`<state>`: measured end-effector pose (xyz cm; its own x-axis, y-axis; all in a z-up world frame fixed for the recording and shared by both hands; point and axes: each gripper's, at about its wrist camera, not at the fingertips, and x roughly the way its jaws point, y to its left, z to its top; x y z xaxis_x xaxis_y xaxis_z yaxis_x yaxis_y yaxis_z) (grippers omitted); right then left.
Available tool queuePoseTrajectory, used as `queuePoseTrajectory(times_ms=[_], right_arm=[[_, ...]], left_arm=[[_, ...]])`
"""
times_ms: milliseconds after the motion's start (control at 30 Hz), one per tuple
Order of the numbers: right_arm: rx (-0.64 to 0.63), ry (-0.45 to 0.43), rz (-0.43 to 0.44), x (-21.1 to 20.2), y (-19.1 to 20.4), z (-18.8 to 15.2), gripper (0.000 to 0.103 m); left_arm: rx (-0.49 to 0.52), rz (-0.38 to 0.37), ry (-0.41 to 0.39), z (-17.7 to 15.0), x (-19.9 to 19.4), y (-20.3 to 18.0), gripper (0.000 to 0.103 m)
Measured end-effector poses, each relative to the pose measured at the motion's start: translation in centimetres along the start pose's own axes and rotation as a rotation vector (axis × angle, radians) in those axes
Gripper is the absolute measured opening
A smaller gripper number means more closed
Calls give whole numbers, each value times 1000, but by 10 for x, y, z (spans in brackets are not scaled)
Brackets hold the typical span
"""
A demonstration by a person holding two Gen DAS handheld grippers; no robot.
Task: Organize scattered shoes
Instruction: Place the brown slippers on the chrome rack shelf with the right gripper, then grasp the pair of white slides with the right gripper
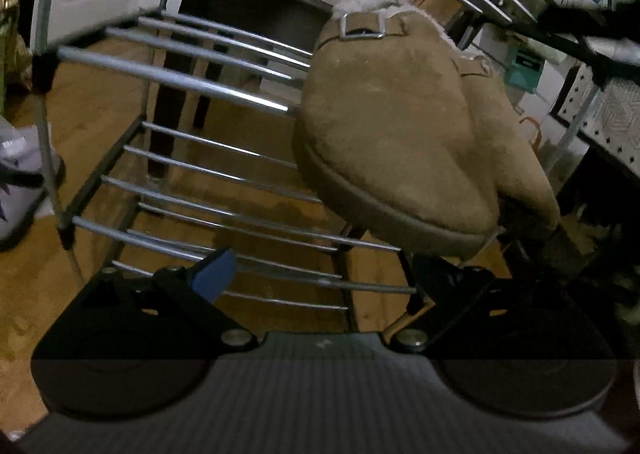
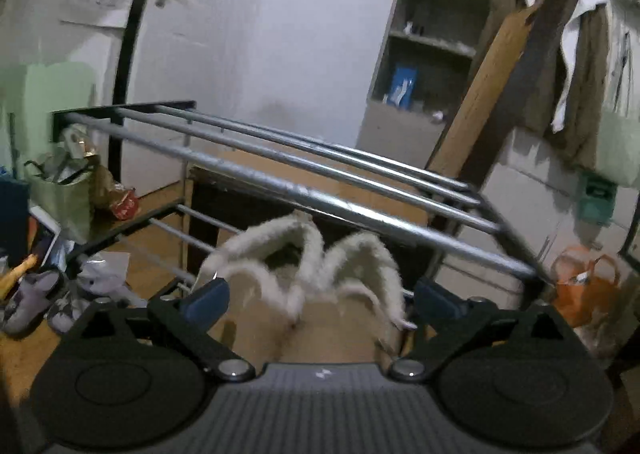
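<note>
Overall, we record a metal shoe rack point(image 1: 192, 89) as the largest item before both cameras: its tiers are made of parallel silver bars joined by dark end brackets, and it stands on a wooden floor point(image 1: 92, 125). In the left wrist view we see three tiers, and a pair of tan suede slippers point(image 1: 392, 125) with pale fleece lining and a metal buckle rests on the middle tier toward the right side, toes pointing at the camera, the two slippers touching side by side. In the right wrist view the same slippers point(image 2: 320, 294) sit just below the rack's top tier point(image 2: 304, 185), their fleece-edged openings facing the lens; this part of the picture is blurred. We note a dark piece of furniture point(image 1: 240, 9) behind the rack, a white door point(image 2: 208, 33) with a handle, and open shelving point(image 2: 432, 29) at the rear. Grey slippers point(image 2: 32, 298) lie on the floor to the left of the rack, near a green bag point(image 2: 64, 193); an orange bag point(image 2: 584, 286) sits at the right. The left gripper point(image 1: 324, 274) stands wide open just short of the tan toes and has nothing in its grasp. The right gripper point(image 2: 320, 296) is likewise spread wide, its blue pads point(image 2: 208, 294) either side of the slipper heels; we cannot tell whether they touch.
</note>
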<state>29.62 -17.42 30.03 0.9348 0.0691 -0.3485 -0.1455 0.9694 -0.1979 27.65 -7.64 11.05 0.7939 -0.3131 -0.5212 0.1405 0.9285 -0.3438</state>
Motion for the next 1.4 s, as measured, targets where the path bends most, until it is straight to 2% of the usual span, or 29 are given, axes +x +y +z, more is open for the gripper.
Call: queuePoseTrajectory(times_ms=[100, 167, 233, 333, 533, 633, 700, 733, 800, 833, 867, 933, 1033, 1100, 1200, 1267, 1300, 1367, 1400], right_arm=[[79, 60, -14, -21, -21, -27, 81], [81, 135, 41, -27, -29, -44, 76], [96, 187, 76, -37, -38, -62, 77], [171, 281, 50, -49, -55, -94, 84], [341, 630, -112, -100, -146, -222, 87], [446, 744, -193, -136, -183, -298, 89], [543, 807, -235, -152, -199, -346, 89], [594, 839, -250, -158, -205, -370, 89], [668, 932, -252, -162, -213, -425, 84], [678, 951, -264, -164, -214, -442, 81], [702, 990, -290, -167, -220, -468, 81], [730, 1052, -304, -175, -228, -500, 81], [725, 1074, -315, -179, -233, -516, 85], [781, 1081, -311, -173, -235, -524, 89], [809, 1184, -266, -154, -234, -537, 88], [774, 1349, -221, -133, -225, -553, 83], [758, 1398, -198, -126, -221, -558, 75], [759, 1396, -167, -124, -217, -560, 74], [769, 1390, -161, -126, -217, -559, 70]], left_arm=[[1, 19, 12, 10, -7, 10, 96], [-8, 26, 32, 14, -11, 16, 97], [1, 30, 63, 10, -15, 14, 97], [-7, 19, 113, -5, -21, 15, 98], [-4, 33, 169, -24, -14, 15, 98], [25, 29, 182, -33, -10, 7, 98], [51, 28, 179, -51, -13, -6, 99], [72, 26, 182, -70, -15, -17, 101], [113, 4, 223, -111, -15, -36, 101], [120, -14, 254, -130, -13, -43, 101], [121, -31, 291, -151, -11, -49, 101], [116, -52, 348, -182, -8, -57, 101], [117, -85, 429, -221, -5, -67, 101], [128, -94, 472, -238, -6, -71, 101], [163, -91, 507, -257, -13, -75, 101], [184, -88, 516, -264, -20, -76, 101], [184, -85, 520, -267, -24, -77, 101], [161, -81, 531, -272, -34, -72, 101], [144, -85, 535, -275, -38, -68, 101]])
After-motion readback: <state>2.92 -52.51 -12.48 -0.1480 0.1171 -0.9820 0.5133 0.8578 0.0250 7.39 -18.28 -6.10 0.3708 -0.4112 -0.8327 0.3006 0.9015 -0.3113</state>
